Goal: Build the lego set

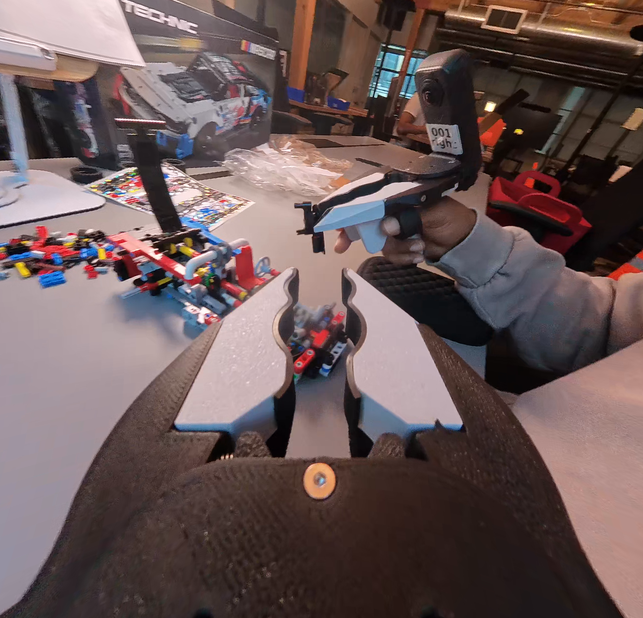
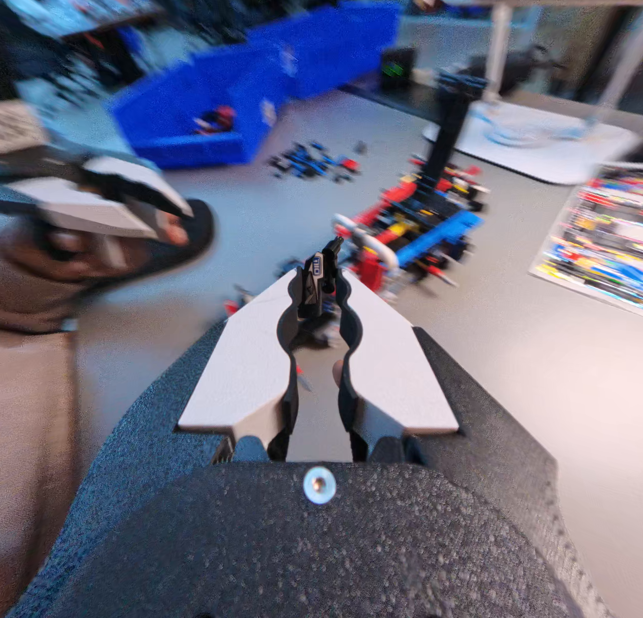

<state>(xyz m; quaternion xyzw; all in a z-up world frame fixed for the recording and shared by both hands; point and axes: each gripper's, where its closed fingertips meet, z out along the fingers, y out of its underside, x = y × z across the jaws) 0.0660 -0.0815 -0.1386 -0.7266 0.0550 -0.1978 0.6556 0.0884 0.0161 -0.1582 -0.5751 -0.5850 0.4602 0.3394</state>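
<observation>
Black lego piece (image 2: 318, 277): long axis runs forward along your right gripper (image 2: 318, 281) fingers, tip past them toward the lego chassis (image 2: 417, 225). Fingers clamped on it. Your left gripper (image 1: 320, 281) is parted, empty, beside the chassis.

Lighting: even indoor light, soft shadows on grey table (image 1: 69, 357). Left wrist view mostly sharp; right wrist view heavily motion-blurred. Wide-angle bending at edges.

Writing shows on the set's box (image 1: 195, 89), the right gripper's (image 1: 315, 225) white tag (image 1: 443, 138), and its held black piece (image 2: 315, 277).
</observation>
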